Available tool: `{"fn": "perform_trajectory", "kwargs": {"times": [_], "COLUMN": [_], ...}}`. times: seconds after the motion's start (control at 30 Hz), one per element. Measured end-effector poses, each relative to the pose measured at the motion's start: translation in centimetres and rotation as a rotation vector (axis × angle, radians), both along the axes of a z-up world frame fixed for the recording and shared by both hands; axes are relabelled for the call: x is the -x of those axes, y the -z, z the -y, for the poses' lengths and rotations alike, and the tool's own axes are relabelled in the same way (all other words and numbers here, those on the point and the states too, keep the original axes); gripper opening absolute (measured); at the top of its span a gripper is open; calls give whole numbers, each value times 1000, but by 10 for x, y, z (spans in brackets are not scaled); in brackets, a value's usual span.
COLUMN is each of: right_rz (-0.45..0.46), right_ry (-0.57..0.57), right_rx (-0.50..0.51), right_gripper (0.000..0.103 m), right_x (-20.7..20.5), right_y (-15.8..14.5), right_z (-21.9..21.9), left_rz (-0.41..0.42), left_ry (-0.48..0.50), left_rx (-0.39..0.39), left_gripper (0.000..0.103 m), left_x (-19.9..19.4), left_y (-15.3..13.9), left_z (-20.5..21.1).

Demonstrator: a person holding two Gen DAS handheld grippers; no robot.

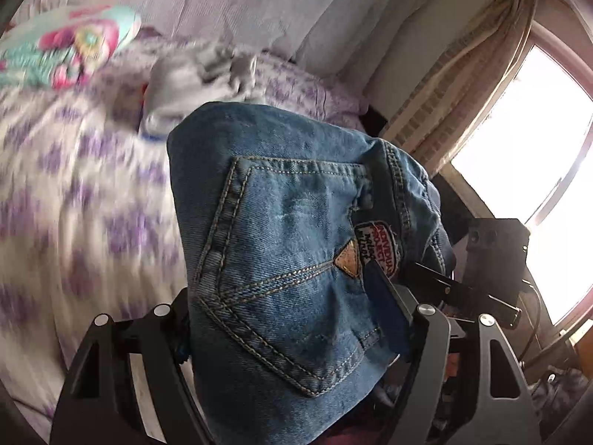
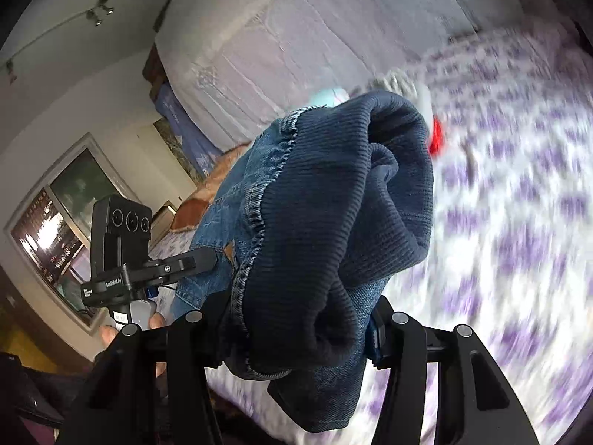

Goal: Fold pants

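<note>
Blue denim pants with a back pocket and a red patch fill the left wrist view, held above the bed. My left gripper is shut on the pants near the pocket. In the right wrist view the pants show their dark ribbed waistband bunched up, and my right gripper is shut on that waistband. The other gripper's body shows at the edge of each view, close by. The fingertips are hidden by cloth.
The bed has a white cover with purple flowers, blurred by motion. A grey garment and a colourful pillow lie on it. A window with a curtain is at the right. A lilac headboard stands behind.
</note>
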State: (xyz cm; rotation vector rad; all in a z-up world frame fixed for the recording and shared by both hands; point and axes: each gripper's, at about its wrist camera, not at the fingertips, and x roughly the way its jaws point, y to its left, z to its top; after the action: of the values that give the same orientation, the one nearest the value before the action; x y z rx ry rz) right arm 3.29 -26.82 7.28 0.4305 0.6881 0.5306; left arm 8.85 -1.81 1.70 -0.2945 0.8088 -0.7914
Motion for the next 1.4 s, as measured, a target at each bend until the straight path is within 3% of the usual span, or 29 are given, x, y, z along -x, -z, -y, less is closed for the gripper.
{"fn": "perform_trajectory", "kwargs": {"times": [0.17,0.33,0.43,0.53,0.57,0.6,0.63,0.73,0.87,0.97,1.03,1.1,1.2,1.3,1.4], "right_rz": [151,258,226,40,-29,-46,-12,53,160,178,207,241,261,279,332], "right_ry": [41,109,143,230,250,261,275,306,361,359,364,364,291,255,297], "right_rx": [89,145,170,245,292,322,306,226,219,252,324,380,382,453,524], "right_gripper": [54,55,60,72,75,81,88,90,90,94,99,99,99,99,99], "right_x": [-79,-190,-268,-345,-364,-375,-375,-349,-304,-239,-175,-109,-25,31,73], "right_y": [-69,-96,-69,0,24,43,45,27,-16,-43,-52,-53,-38,-14,0], "right_z": [7,9,8,9,9,10,12,21,36,42,36,24,5,-17,-32], "left_rz": [130,189,157,2,-90,-126,-125,-138,-132,-88,-40,34,119,199,255], "left_ry": [-56,-164,-251,-324,-356,-367,-387,-387,-474,-539,-541,-540,-494,-496,-510], "left_rx": [-24,24,21,-36,-89,-104,-61,9,6,14,-42,-119,-204,-300,-337], "left_gripper": [73,80,87,86,87,92,99,99,98,98,98,98,98,98,98], "left_x": [-75,-176,-253,-333,-361,-372,-376,-372,-343,-279,-228,-158,-72,1,50], "left_y": [-66,-101,-85,-23,11,30,39,30,9,-18,-32,-40,-41,-26,-10], "left_z": [22,29,33,38,42,43,40,32,5,-24,-31,-34,-31,-26,-23]}}
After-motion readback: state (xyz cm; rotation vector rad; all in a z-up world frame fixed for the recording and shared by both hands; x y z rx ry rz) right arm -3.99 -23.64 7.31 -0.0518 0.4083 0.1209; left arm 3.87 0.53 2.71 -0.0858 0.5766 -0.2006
